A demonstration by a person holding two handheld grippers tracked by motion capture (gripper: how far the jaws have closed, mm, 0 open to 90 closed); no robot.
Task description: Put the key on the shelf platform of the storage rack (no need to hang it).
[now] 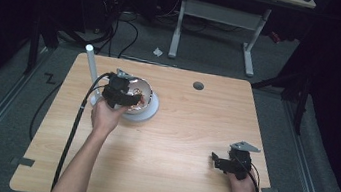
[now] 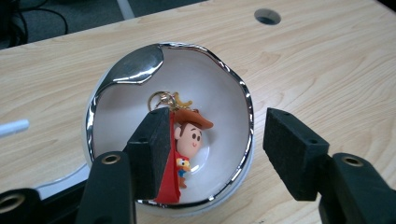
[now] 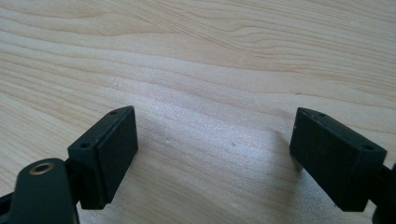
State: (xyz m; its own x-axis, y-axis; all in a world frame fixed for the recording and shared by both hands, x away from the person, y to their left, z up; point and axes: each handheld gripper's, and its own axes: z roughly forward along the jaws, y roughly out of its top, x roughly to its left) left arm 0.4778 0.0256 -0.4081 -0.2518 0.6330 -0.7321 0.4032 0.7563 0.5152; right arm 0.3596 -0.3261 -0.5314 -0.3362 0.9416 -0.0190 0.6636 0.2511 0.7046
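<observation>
While the left gripper (image 2: 212,154) hangs over the bowl (image 2: 243,93) at the left of the tabletop (image 1: 194,129), its fingers (image 2: 152,149) are apart and clamped on nothing. In the left gripper view the keychain (image 2: 189,140), a small cowboy figure with a gold ring at the hat end, lies inside the bowl on the white floor, right against the inner face of the left finger. The right finger sits outside the bowl rim, well apart from the figure. So the figure is off-centre in the gap, hard to the left side.

Long axis: ring end points away from the gripper toward the far wall, feet toward the near rim. That runs roughly along the fingers, so a close would pinch it across its narrow width. Judgement: before closing, the gripper wants a shift to the right finger's side... rather, toward the left, so the figure centres, and the right finger must clear the rim and drop inside. Can't tell if the left finger touches the figure or just hides its edge.

A white marker (image 1: 91,64) stands just left of the bowl in the high view.

Right gripper (image 1: 230,162) is far right near the front edge, low over bare tabletop, fingers apart, nothing between them. Left is the nearer one by a lot; this is its job.
</observation>
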